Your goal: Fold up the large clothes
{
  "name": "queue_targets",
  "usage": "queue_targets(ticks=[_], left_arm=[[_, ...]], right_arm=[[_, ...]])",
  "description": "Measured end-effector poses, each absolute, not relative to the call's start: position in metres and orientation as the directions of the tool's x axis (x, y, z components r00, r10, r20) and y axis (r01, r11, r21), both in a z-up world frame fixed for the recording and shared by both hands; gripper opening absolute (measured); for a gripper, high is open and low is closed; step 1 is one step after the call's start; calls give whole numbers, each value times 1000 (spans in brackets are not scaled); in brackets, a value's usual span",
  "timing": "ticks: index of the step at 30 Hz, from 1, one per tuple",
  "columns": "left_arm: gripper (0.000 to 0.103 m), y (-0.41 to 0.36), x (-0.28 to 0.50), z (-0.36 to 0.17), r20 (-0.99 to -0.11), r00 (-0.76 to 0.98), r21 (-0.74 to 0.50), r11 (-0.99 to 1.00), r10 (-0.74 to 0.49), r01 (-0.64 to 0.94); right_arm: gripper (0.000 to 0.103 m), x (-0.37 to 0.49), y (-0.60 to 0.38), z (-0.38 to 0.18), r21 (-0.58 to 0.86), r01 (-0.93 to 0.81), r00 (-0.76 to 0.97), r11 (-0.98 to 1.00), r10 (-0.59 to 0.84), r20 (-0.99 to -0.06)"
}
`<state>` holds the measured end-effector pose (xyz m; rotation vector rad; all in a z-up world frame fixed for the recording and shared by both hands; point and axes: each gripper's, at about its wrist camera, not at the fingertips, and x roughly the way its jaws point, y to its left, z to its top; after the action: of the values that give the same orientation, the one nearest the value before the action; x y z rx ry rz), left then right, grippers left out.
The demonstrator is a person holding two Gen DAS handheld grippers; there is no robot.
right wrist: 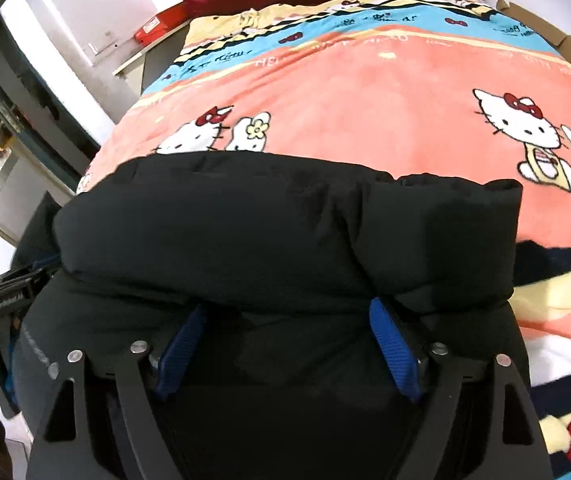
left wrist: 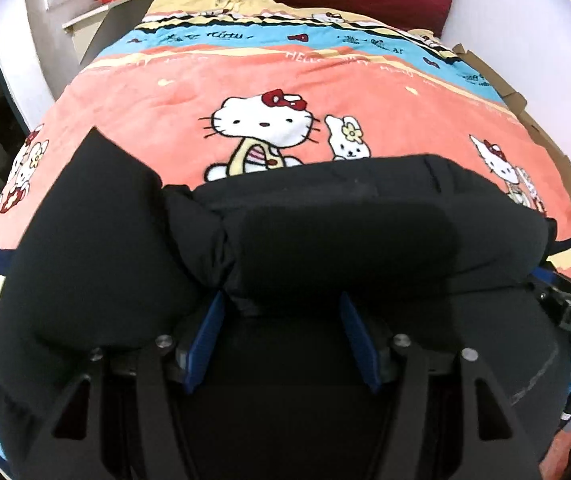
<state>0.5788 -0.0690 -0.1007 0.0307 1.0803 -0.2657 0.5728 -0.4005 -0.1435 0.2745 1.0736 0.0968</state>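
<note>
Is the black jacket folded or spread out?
Folded: the black jacket is doubled into a thick roll across the blanket, its fold edge facing away.

left claw (left wrist: 281, 300): black frame, two angled black arms
left claw pads (left wrist: 209, 340): dark blue, ribbed
left claw pivots: round silver screw heads
right claw (right wrist: 289, 312): black frame with triangular cut-outs
right claw pads (right wrist: 391, 344): bright blue, ribbed
right claw pivots: round silver screw heads
</note>
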Motion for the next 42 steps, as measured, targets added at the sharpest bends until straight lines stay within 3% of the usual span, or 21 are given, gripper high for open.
queue_targets(ticks=[6, 13, 16, 24, 28, 35, 42], left_arm=[[59, -66, 577, -92, -889, 411, -116, 967, -203, 227], [58, -10, 536, -53, -821, 512, -189, 966, -254, 177], [59, 4, 525, -67, -834, 510, -154, 976, -213, 156], [59, 7, 514, -90, -829, 536, -92, 984, -161, 153], [59, 9, 493, -74, -791, 604, -39, 993, -101, 114], [59, 15, 441, -66, -712, 700, -23, 998, -56, 57], [59, 11, 421, -79, -658, 753, 40, 998, -14, 53]], right_arm=[[83, 573, -398, -141, 240, 72, 455, 968, 183, -872], [80, 519, -382, -89, 183, -27, 547, 983, 167, -820], [80, 493, -376, -90, 236, -69, 552, 969, 234, -800], [81, 486, -393, -127, 288, 7, 547, 958, 237, -803], [81, 478, -392, -111, 239, 28, 565, 971, 182, -805], [81, 427, -383, -75, 243, -7, 666, 970, 186, -722], [83, 417, -387, -107, 227, 17, 642, 974, 163, -749]])
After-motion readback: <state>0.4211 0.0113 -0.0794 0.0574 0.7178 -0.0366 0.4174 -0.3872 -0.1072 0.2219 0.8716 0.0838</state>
